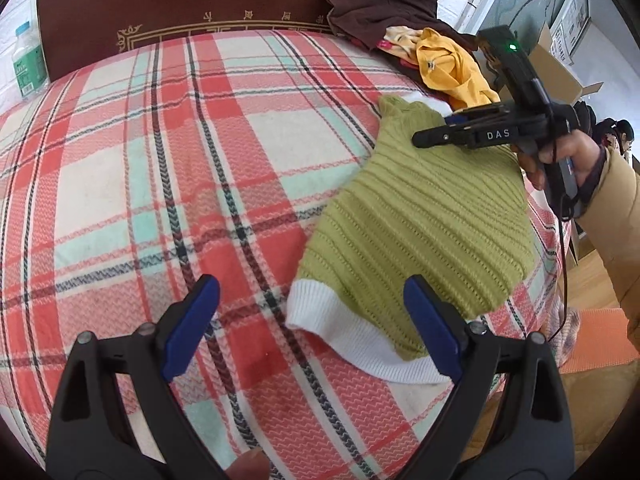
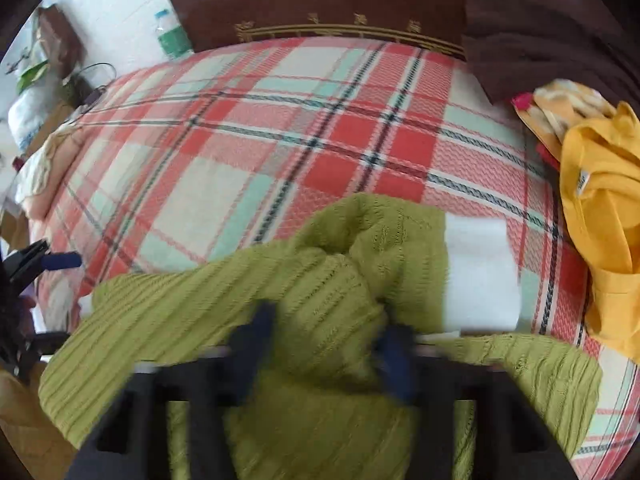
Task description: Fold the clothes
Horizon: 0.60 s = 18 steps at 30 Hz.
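Observation:
A green ribbed sweater (image 1: 424,216) with white cuffs lies on the plaid bed, toward its right side. Its white hem (image 1: 352,344) lies between my left gripper's blue pads. My left gripper (image 1: 316,328) is open and holds nothing. My right gripper (image 1: 424,138) hovers over the sweater's far end in the left wrist view. In the right wrist view my right gripper (image 2: 324,344) is blurred, its blue pads (image 2: 256,340) apart with a bunched fold of the green sweater (image 2: 320,280) between them; a white cuff (image 2: 480,272) lies just beyond.
A pile of clothes, yellow (image 1: 448,68) and dark brown (image 1: 380,4), sits at the bed's far right by the dark headboard (image 1: 180,4). A green-labelled bottle (image 1: 28,60) stands left of the headboard. A cardboard box (image 1: 560,72) is right of the bed.

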Each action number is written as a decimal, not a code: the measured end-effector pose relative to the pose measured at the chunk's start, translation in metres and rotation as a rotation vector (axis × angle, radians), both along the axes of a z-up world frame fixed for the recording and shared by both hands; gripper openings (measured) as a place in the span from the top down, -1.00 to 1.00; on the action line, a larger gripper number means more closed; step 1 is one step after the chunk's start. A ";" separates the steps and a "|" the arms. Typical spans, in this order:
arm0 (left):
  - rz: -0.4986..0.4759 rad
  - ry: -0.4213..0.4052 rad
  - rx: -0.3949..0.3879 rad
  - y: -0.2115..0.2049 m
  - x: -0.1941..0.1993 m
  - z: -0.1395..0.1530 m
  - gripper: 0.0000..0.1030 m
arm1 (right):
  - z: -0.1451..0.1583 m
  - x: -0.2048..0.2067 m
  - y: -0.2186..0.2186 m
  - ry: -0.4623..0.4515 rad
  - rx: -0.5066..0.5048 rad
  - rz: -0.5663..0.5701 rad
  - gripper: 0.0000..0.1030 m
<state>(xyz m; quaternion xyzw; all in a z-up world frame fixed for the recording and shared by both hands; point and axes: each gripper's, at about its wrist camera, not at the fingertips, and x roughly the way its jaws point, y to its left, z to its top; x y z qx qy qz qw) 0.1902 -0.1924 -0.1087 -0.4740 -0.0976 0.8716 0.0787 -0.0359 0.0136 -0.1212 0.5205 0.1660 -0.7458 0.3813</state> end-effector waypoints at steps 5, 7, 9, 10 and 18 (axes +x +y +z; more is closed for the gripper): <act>0.009 -0.005 0.021 -0.007 -0.001 0.000 -0.82 | 0.069 0.033 0.043 0.064 -0.228 -0.025 0.79; 0.009 -0.006 0.033 -0.008 -0.002 -0.001 -0.82 | 0.098 0.051 0.066 0.099 -0.317 -0.045 0.79; 0.005 -0.002 0.042 -0.008 -0.002 -0.001 -0.82 | 0.122 0.071 0.093 0.132 -0.390 -0.080 0.79; 0.000 -0.001 0.047 -0.006 -0.003 -0.002 -0.82 | 0.131 0.081 0.106 0.151 -0.417 -0.096 0.79; -0.081 -0.020 0.059 0.015 -0.003 -0.011 -0.82 | 0.046 0.140 0.183 -0.009 -0.109 -0.299 0.76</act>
